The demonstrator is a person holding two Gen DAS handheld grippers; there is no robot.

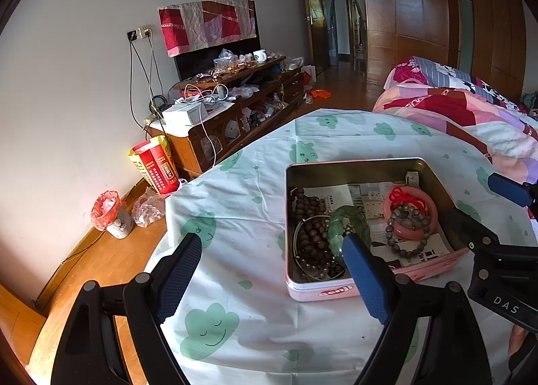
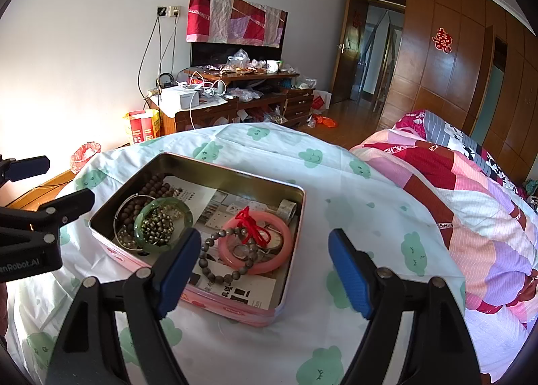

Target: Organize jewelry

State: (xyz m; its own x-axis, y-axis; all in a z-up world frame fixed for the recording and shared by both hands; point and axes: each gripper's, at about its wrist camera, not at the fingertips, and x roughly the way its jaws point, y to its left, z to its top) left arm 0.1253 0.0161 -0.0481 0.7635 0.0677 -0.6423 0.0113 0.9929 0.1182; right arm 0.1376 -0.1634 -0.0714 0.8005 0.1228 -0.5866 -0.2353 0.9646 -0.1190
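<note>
Both tools, left (image 1: pixel 272 279) and right (image 2: pixel 264 269), hang gaping and empty before the tin (image 2: pixel 289 287). Best approach: descend straight, pads straddling one bangle (image 2: pixel 255 243), avoiding tangled beads (image 2: pixel 218 267).

1. A desk cloth (image 2: pixel 235 344) printed with green smiling clouds.
2. A patchwork quilt (image 2: pixel 470 216) on the bed to the right.
3. A cluttered wooden cabinet (image 1: pixel 235 109) by the wall.
4. A red-lined bin (image 1: pixel 112 213) on the floor.
5. A red bag (image 1: pixel 158 166) beside the cabinet.
</note>
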